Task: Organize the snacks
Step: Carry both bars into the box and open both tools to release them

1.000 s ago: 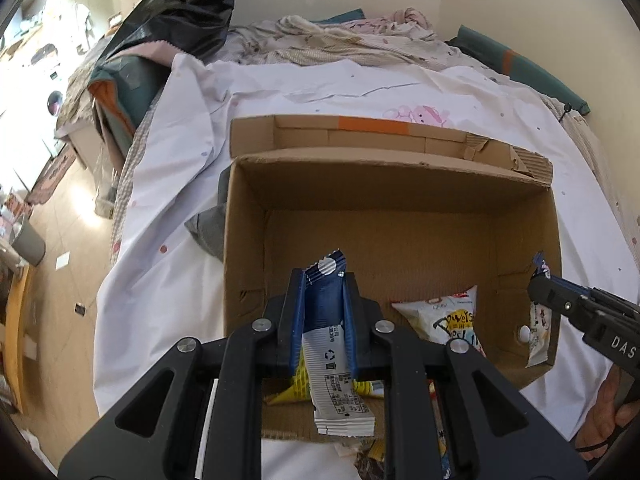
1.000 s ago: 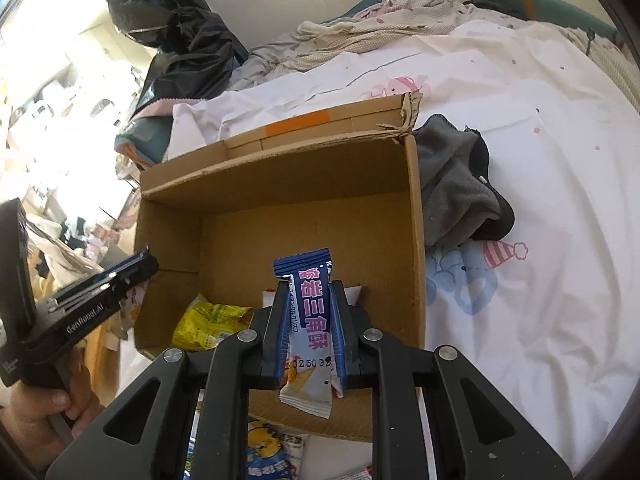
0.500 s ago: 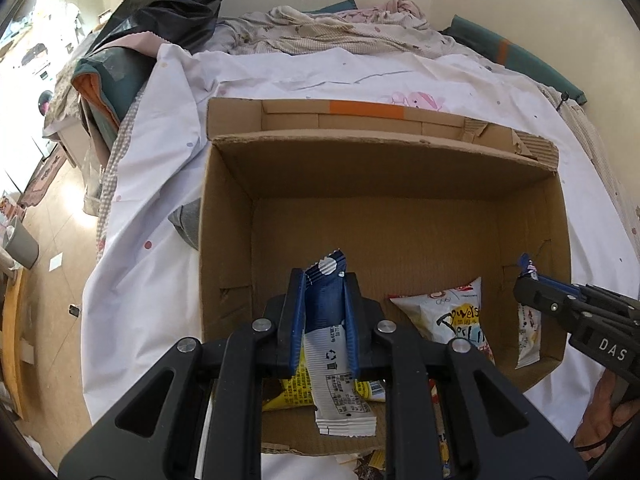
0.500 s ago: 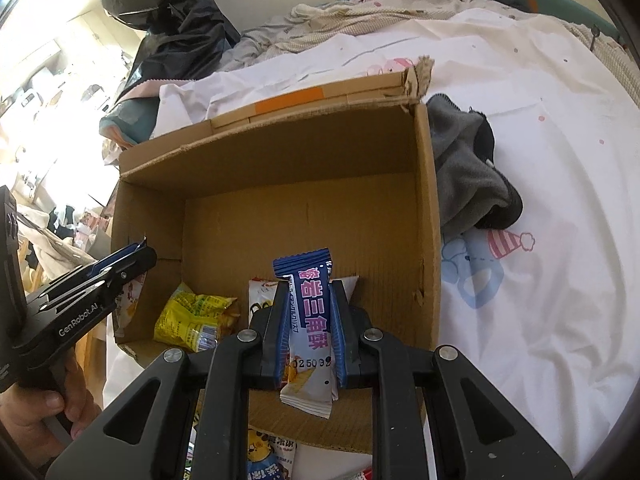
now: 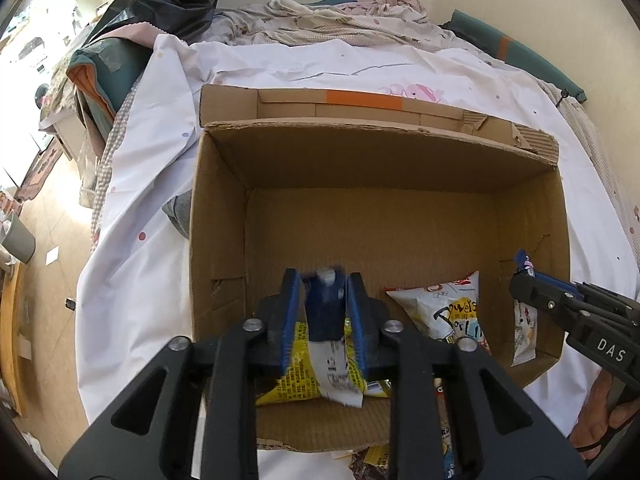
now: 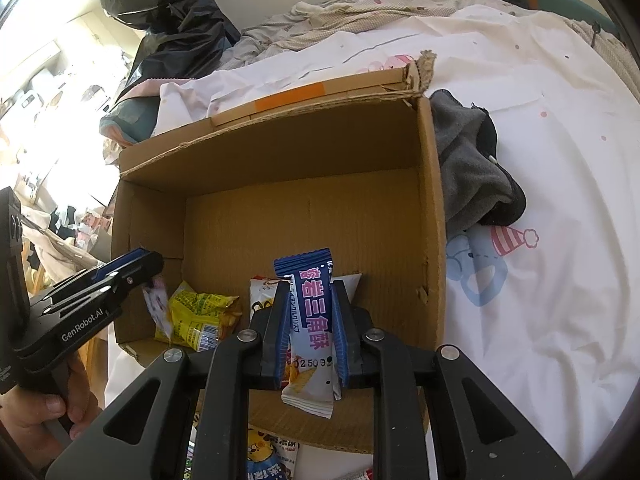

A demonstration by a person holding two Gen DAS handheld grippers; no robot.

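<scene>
The cardboard box [image 5: 360, 184] sits open-topped on the bed [image 5: 132, 280], on a white printed sheet, with a grey cloth [image 6: 468, 168] touching its right wall in the right wrist view.

Left gripper [image 5: 325, 280]: positioned over the near left part of the box. Its jaws are opening. A blue-and-white snack packet [image 5: 326, 320], blurred in the frame, is between the blue pads [image 5: 290, 304] with a gap visible on each side.

Right gripper [image 6: 308, 292]: positioned over the near right part of the box. Its jaws are closed firmly on a blue packet with pink lettering [image 6: 310, 320], held upright, with its lower end hanging below the pads.

Box contents: a yellow packet [image 5: 304, 376] lies on the floor of the box beneath the left gripper. A white packet with printed lettering [image 5: 452, 312] lies beside it toward the right wall.

Further packets [image 6: 268, 460] lie on the bed outside the near wall of the box.
</scene>
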